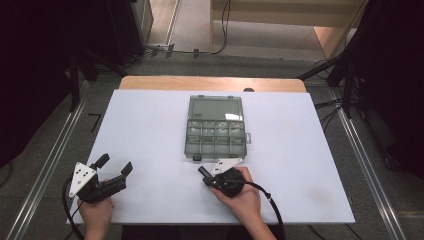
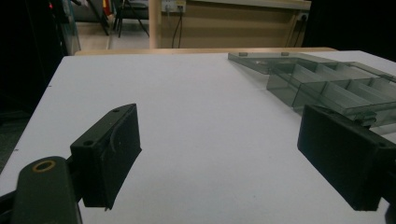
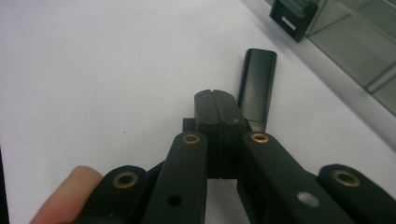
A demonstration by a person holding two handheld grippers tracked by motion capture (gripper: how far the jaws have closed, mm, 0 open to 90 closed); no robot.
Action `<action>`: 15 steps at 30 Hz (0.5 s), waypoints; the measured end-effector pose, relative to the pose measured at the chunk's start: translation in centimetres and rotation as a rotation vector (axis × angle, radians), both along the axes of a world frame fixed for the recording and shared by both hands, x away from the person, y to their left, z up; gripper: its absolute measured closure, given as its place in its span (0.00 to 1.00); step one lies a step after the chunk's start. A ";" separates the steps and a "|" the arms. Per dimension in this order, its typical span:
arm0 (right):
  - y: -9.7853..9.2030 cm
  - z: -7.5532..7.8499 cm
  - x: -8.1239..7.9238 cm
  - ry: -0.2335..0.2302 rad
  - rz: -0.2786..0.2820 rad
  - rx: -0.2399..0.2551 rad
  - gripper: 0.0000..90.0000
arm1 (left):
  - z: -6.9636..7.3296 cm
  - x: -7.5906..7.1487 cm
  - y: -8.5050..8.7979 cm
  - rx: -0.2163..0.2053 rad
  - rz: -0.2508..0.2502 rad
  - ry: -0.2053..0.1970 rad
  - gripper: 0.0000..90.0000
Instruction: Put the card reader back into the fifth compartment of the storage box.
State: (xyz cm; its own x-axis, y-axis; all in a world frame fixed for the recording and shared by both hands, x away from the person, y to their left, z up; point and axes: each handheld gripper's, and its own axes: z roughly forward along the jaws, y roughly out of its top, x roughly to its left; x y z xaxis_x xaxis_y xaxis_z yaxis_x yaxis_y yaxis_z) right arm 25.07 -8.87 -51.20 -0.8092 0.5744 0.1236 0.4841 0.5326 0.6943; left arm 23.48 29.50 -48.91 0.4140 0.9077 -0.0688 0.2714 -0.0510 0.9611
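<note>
A clear grey compartment box point(image 1: 216, 131) lies open in the middle of the white table point(image 1: 145, 125), its lid folded flat toward the far side. Its compartments point(image 2: 327, 81) look empty. My left gripper point(image 1: 115, 165) rests near the front left corner, held by a hand, with its jaws wide open point(image 2: 219, 116) and nothing between them. My right gripper point(image 1: 204, 176) sits just in front of the box's near edge point(image 3: 355, 42), its jaws shut point(image 3: 215, 95) with nothing between them. A small black oblong piece point(image 3: 257, 86) lies on the table right beside the shut tips.
The box has a black latch point(image 3: 292, 14) on its near edge. Bare white tabletop spreads to the left and right of the box. Beyond the table's far wooden edge point(image 1: 210, 82) are floor cables and dark stands at both sides.
</note>
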 end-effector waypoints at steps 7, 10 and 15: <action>0.0 0.3 0.0 -0.015 -0.001 -0.001 0.98 | 0.0 0.0 0.0 0.001 0.000 0.000 0.15; -0.2 0.2 0.0 -0.016 -0.004 -0.001 0.98 | 0.0 0.0 0.0 -0.003 0.002 -0.001 0.15; -0.8 0.3 0.2 -0.027 -0.013 -0.014 0.98 | 0.0 0.0 0.0 -0.002 0.001 -0.001 0.15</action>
State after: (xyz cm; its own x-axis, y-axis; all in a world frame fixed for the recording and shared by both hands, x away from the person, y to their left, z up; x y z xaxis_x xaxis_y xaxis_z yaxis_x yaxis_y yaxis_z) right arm 25.24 -9.69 -50.93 -0.8045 0.5865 0.0937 0.4724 0.5363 0.6995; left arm 23.50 29.52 -48.91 0.4136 0.9078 -0.0703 0.2704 -0.0487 0.9615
